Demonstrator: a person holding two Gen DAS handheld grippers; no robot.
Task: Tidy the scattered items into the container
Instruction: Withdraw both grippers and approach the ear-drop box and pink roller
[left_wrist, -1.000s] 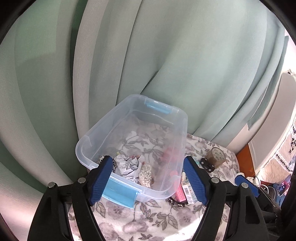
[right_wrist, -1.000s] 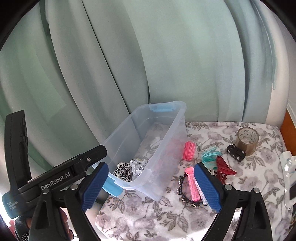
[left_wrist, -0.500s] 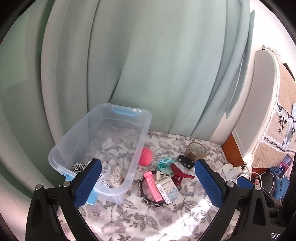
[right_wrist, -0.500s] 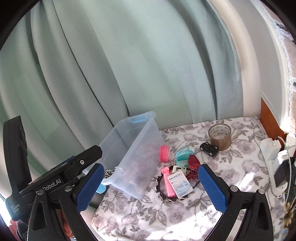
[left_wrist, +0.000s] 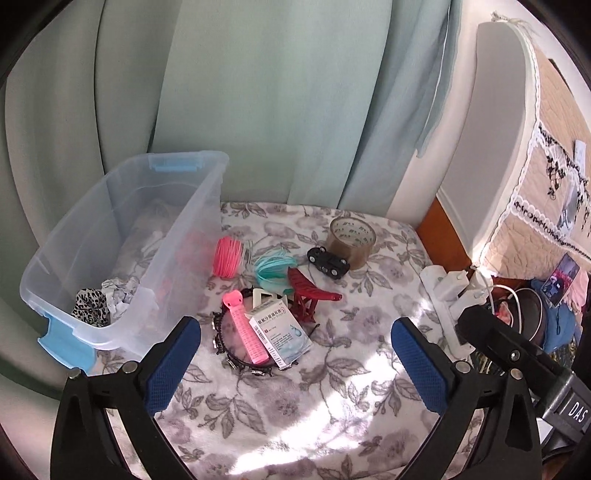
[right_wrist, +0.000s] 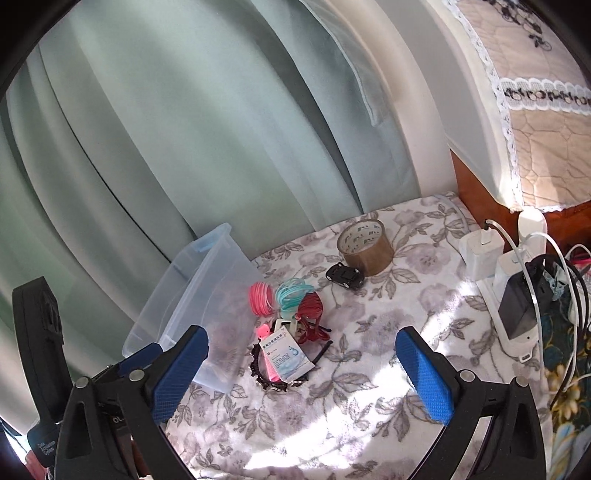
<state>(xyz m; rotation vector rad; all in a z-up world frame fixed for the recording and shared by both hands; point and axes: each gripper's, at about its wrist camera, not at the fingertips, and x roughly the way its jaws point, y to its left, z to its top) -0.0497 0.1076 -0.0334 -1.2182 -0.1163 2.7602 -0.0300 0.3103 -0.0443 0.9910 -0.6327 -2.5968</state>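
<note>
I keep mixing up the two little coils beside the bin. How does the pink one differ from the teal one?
The pink coil is wound tight and stands on edge nearest the clear bin; the teal coil is looser, its strands splaying out, and sits farther from the bin. The teal coil lies against the red hair clip; the pink coil stays apart from that clip. Both are thin plastic loops lying on the floral cloth, still outside the bin.

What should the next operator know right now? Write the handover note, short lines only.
Left gripper: open, empty.
Right gripper: open, empty.
Bin: on the floral cloth, left side; holds a leopard scrunchie and crumpled paper.
Left to bin, all lying right of it: pink coil, teal coil, red clip, toy car, tape, pink comb, box, black headband.
</note>
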